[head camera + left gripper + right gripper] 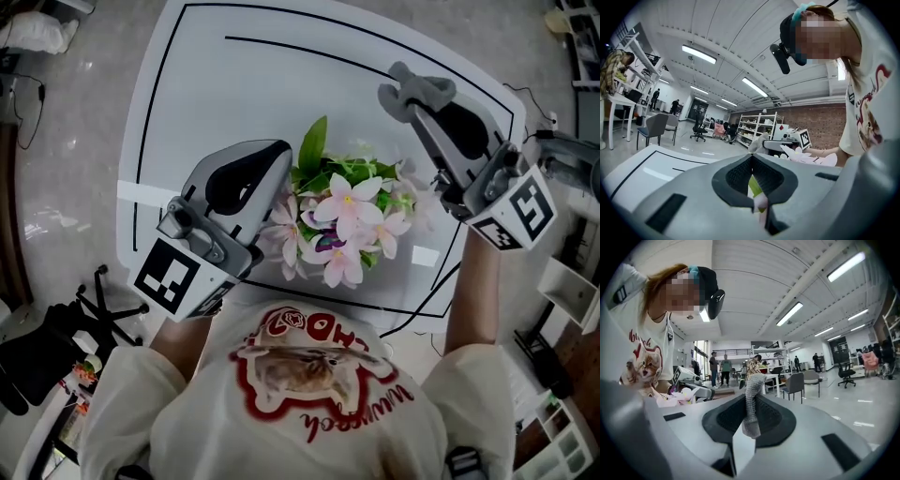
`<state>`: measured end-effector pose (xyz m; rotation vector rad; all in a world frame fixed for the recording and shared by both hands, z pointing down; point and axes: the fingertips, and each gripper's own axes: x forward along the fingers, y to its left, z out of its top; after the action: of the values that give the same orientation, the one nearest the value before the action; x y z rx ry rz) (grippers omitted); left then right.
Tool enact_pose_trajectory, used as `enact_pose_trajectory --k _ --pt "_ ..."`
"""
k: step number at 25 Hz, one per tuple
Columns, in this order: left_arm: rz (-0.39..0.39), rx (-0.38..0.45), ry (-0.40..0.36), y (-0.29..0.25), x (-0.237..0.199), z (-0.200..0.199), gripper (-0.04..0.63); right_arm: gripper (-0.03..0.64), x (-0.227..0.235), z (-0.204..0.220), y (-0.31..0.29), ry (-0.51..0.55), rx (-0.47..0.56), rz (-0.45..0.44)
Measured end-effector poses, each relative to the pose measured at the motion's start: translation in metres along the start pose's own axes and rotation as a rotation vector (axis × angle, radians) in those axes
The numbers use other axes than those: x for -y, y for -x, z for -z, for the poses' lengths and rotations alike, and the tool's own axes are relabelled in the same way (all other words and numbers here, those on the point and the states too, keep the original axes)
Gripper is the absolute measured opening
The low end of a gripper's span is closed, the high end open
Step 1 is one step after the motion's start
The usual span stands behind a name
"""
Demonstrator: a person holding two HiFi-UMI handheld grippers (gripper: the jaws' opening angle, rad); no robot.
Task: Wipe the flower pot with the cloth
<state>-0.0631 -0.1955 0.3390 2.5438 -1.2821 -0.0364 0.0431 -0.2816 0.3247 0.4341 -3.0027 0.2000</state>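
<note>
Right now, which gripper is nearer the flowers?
Left. The left gripper sits against the flowers at their left; the right gripper, gripping the cloth, stands apart on their right.

We see the flower pot (342, 211) only as its plant: pale pink and white blossoms with yellow centres among green leaves, with one tall leaf pointing to the far side. The pot body itself is hidden under the blooms. The plant sits over the near middle of the white table (234, 84). The cloth (752, 399) is a grey knitted strip, pinched in the closed jaws of the right gripper (750, 425). It stands up out of them and curls over at its top end. It is to the right of the plant and a little farther off, clear of the blossoms.
</note>
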Motion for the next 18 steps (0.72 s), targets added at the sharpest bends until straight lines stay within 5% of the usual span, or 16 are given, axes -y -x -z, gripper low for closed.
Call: enact_pose_trajectory --k 18 --pt "-0.03 -0.003 0.036 0.001 -0.003 0.014 0.003 0.052 -0.052 0.065 -0.068 -0.066 -0.128 -0.477"
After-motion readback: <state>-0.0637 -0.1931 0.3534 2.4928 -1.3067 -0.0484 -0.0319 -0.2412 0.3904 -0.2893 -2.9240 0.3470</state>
